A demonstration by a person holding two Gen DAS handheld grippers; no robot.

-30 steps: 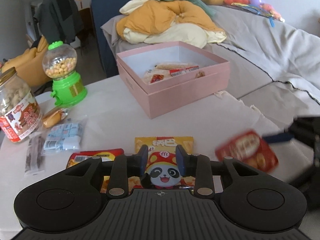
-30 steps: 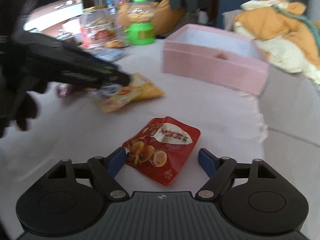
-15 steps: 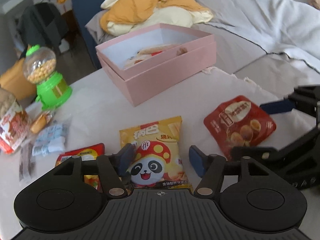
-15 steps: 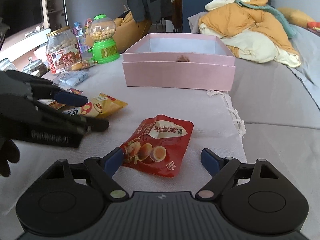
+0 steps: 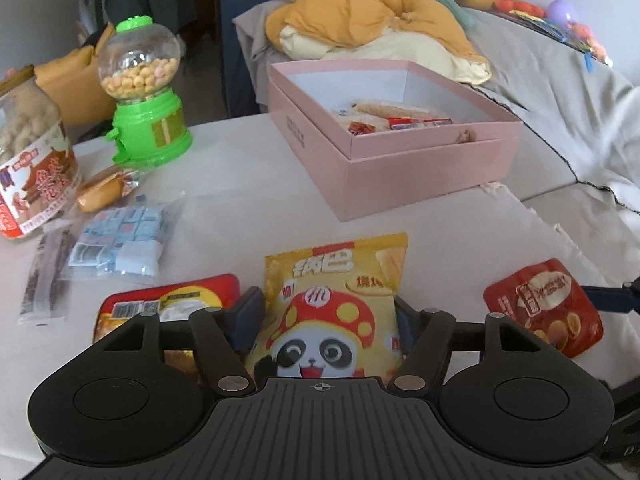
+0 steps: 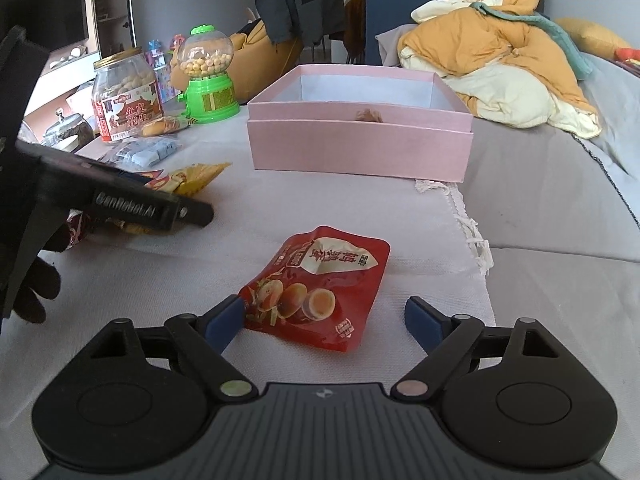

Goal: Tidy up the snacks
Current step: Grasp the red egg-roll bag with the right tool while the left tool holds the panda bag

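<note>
A yellow panda snack bag (image 5: 336, 280) lies flat on the white tablecloth. My left gripper (image 5: 326, 316) straddles its near end, jaws opening, and the pads sit at the bag's sides without squeezing it. A red egg-snack pouch (image 6: 320, 276) lies to the right of it. My right gripper (image 6: 324, 320) is around the pouch's near end, jaws opening. Its left finger (image 6: 224, 320) touches the pouch edge and the right finger stands apart. Behind both sits the open pink box (image 5: 400, 168), with several wrapped snacks inside.
At the left stand a peanut jar (image 5: 32, 168) and a green candy dispenser (image 5: 144, 100). Nearer lie a wrapped cake (image 5: 100, 192), a blue candy bag (image 5: 120, 244), a dark stick snack (image 5: 44, 276) and a red-yellow packet (image 5: 168, 300). A sofa with piled clothes (image 5: 380, 20) lies behind.
The left jaws went from narrow over the panda bag to wide around it, and that gripper sank closer to the table. The right jaws widened slightly around the red pouch.
</note>
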